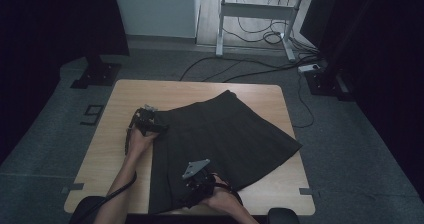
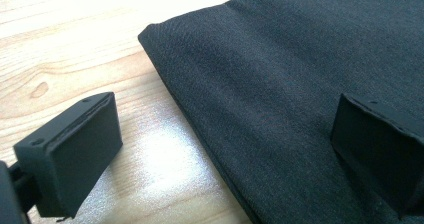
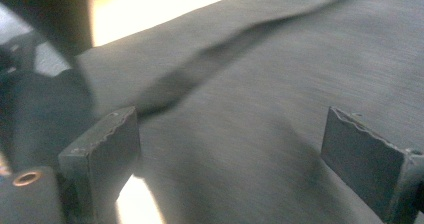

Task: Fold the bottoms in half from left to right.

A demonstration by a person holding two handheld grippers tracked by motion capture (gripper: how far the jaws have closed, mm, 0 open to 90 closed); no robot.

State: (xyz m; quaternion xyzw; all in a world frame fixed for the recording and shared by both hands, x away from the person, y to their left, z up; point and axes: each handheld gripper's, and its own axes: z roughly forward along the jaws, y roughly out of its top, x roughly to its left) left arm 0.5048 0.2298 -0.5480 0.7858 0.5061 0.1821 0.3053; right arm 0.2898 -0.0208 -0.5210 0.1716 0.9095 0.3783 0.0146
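Both sets of jaws are wide open with nothing gripped: the left gripper [image 2: 220, 149] straddles the edge of the dark skirt [image 1: 225, 134], one jaw over the bare desk [image 1: 120, 104] and one over cloth, while the right gripper [image 3: 230, 159] hovers with fabric spread between its jaws. Looks like folding hasn't really started, since the skirt lies mostly flat, so grabbing the edge and folding it over is all left.

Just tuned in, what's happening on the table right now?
A person is working a dark skirt spread on the wooden table with tongs in each hand. The left tongs straddle the skirt's edge, jaws open, one over wood and one over cloth. The right tongs hover open over the near part. Nothing is gripped yet.
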